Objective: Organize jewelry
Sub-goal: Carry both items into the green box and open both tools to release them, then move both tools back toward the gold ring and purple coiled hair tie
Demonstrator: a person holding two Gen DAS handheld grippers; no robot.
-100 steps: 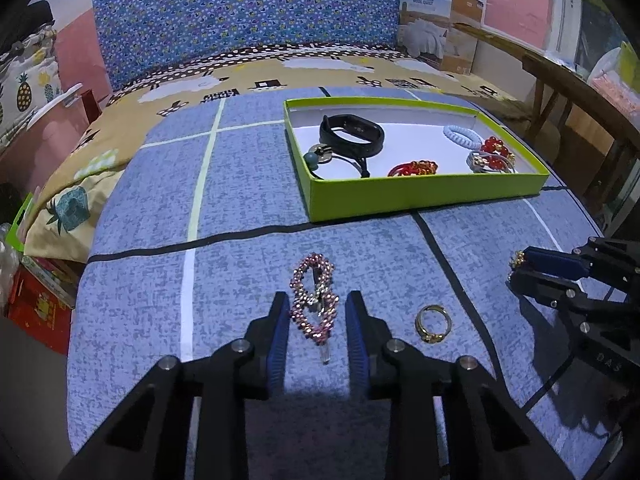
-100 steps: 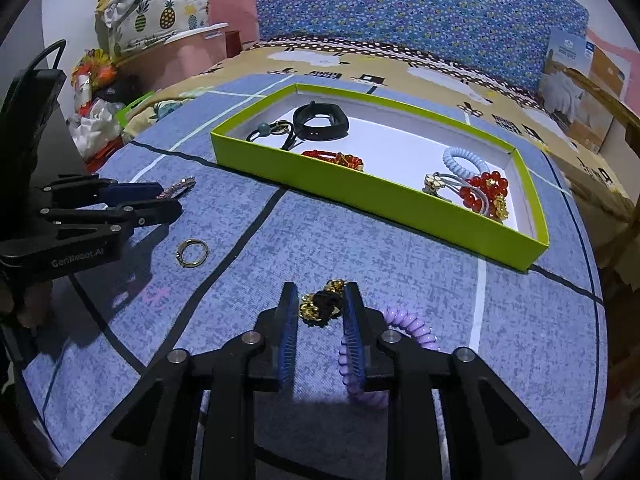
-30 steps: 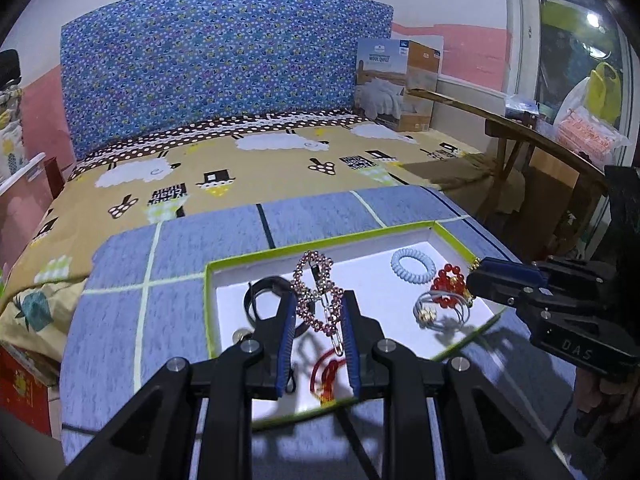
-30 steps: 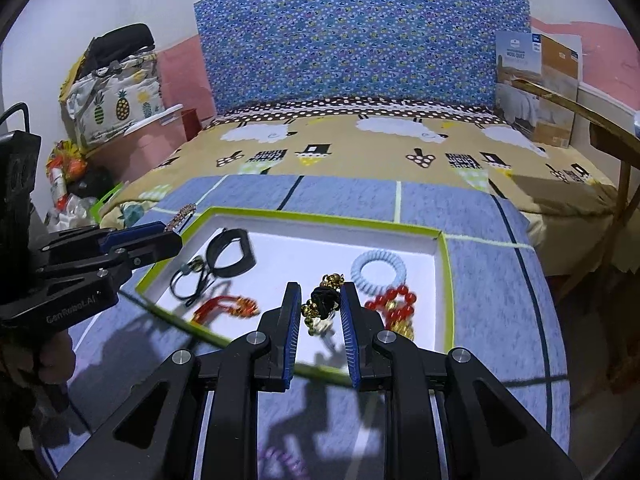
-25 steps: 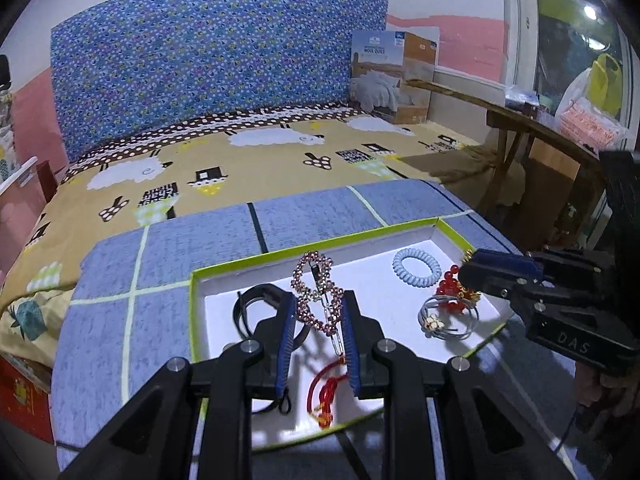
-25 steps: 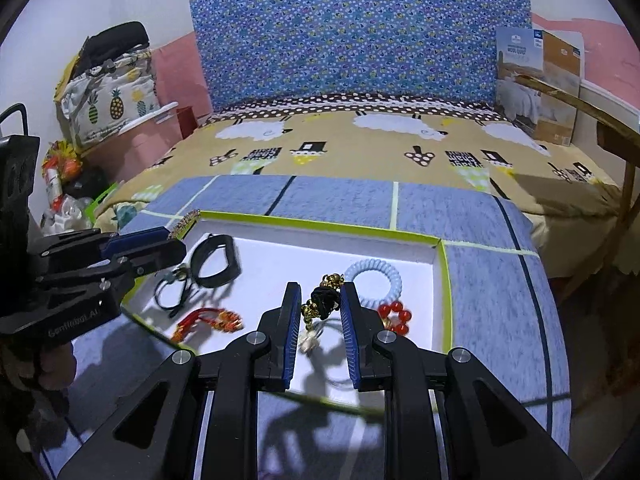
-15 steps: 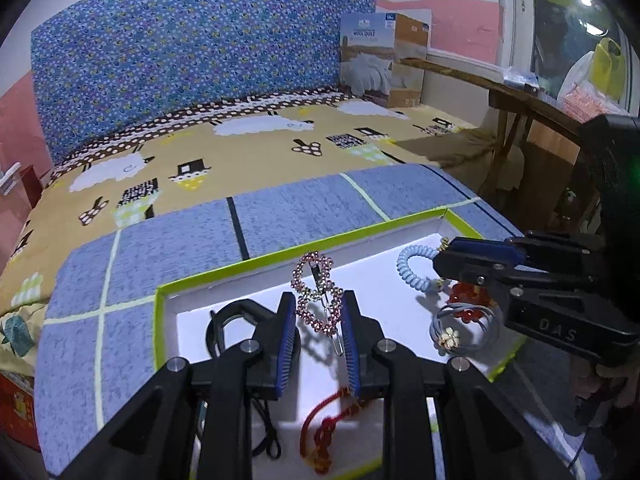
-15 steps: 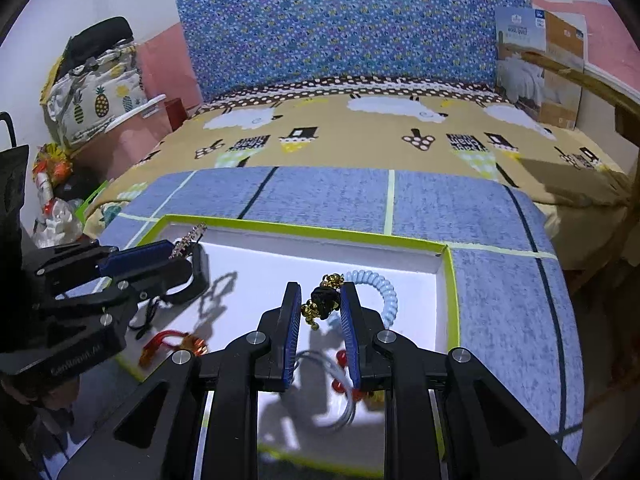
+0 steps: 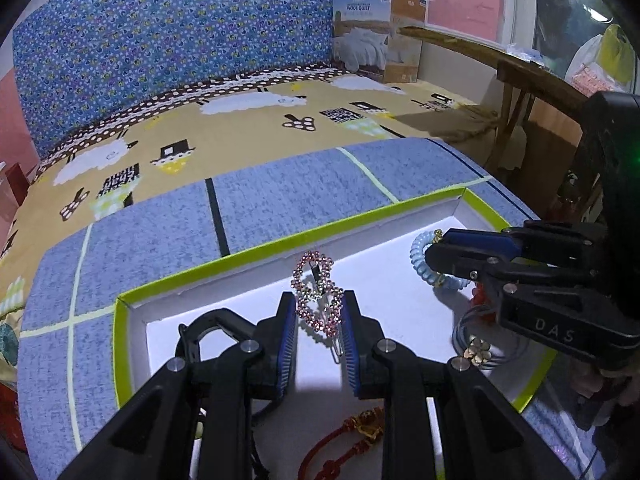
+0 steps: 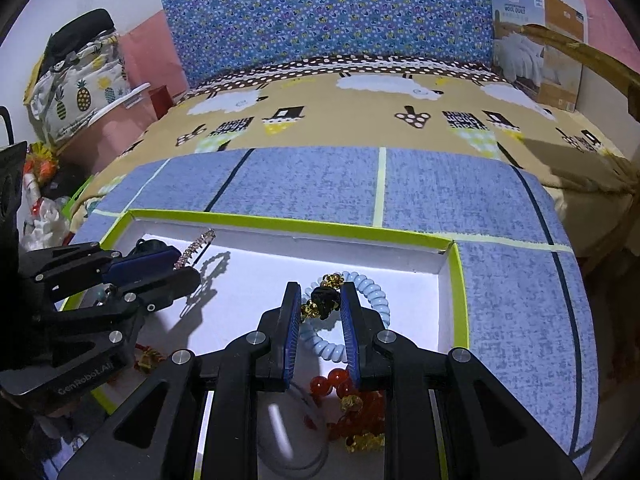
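Note:
My left gripper (image 9: 319, 320) is shut on a pink rhinestone hair clip (image 9: 317, 292) and holds it over the white floor of the lime-green tray (image 9: 256, 250). My right gripper (image 10: 320, 312) is shut on a black-and-gold beaded hair tie (image 10: 323, 300) above the tray's (image 10: 288, 222) right part, over a light-blue coil hair tie (image 10: 370, 296). The right gripper shows in the left wrist view (image 9: 434, 254), the left gripper in the right wrist view (image 10: 188, 268). Each held piece hangs above the tray floor.
In the tray lie a black band (image 9: 200, 330), a red knotted cord (image 9: 352, 440), red beads (image 10: 340, 384) and a silver bangle with a gold flower (image 9: 478, 348). The tray sits on a blue mat (image 10: 500, 208) on a bed; a quilt box (image 9: 376, 36) stands behind.
Both grippers picked up their pieces from the mat, carried them forward over the tray and have come lower and deeper into it in the last second.

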